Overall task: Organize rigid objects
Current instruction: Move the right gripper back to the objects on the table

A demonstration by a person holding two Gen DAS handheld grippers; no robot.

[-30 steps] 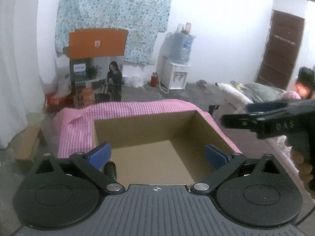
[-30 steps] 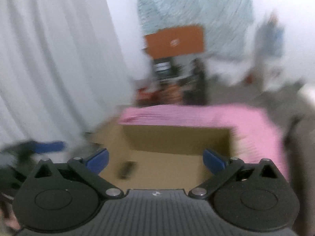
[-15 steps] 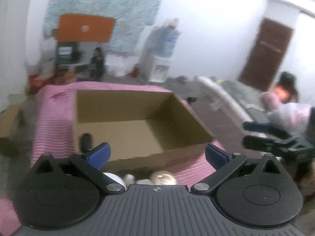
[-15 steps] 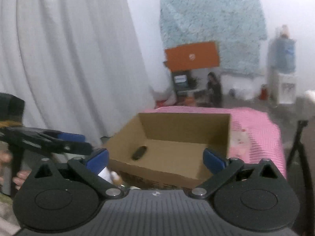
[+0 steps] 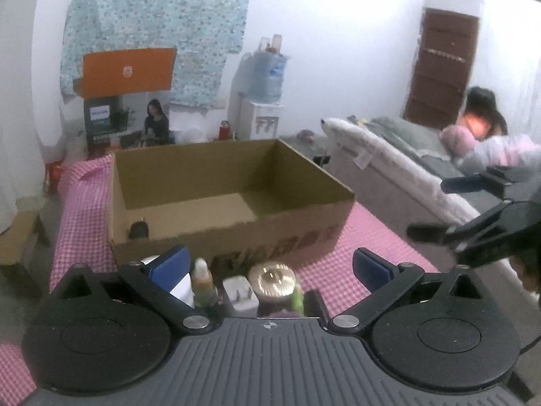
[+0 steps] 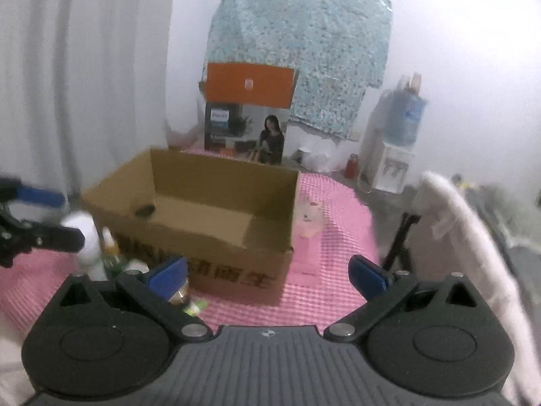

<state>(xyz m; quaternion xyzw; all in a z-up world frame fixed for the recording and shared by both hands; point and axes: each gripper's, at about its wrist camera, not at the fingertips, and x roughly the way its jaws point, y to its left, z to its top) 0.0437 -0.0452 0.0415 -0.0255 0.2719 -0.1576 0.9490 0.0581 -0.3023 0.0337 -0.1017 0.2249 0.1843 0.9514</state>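
Note:
An open cardboard box [image 5: 287,233] [image 6: 236,270] stands on a pink checked tablecloth [image 5: 372,237] [image 6: 324,291]. A small dark object [image 5: 138,229] [image 6: 145,208] lies inside it at the left. In front of the box stand a gold-lidded jar [image 5: 272,279], a white plug adapter [image 5: 240,296], a small dropper bottle [image 5: 202,280] [image 6: 110,248] and a white bottle [image 6: 88,240]. My left gripper [image 5: 270,265] is open and empty above these items. My right gripper [image 6: 267,272] is open and empty, facing the box front. A pink bottle [image 6: 309,220] stands right of the box.
A bed with a white blanket [image 5: 389,165] and a person [image 5: 483,121] lie to the right. A printed carton [image 6: 248,118], a water dispenser [image 5: 262,101] and a curtain [image 6: 84,84] stand behind the table. A brown stool [image 5: 20,247] sits left.
Both grippers have pulled back from over the box toward the table's near side. The jar, adapter and bottles in front of the box have come into view.

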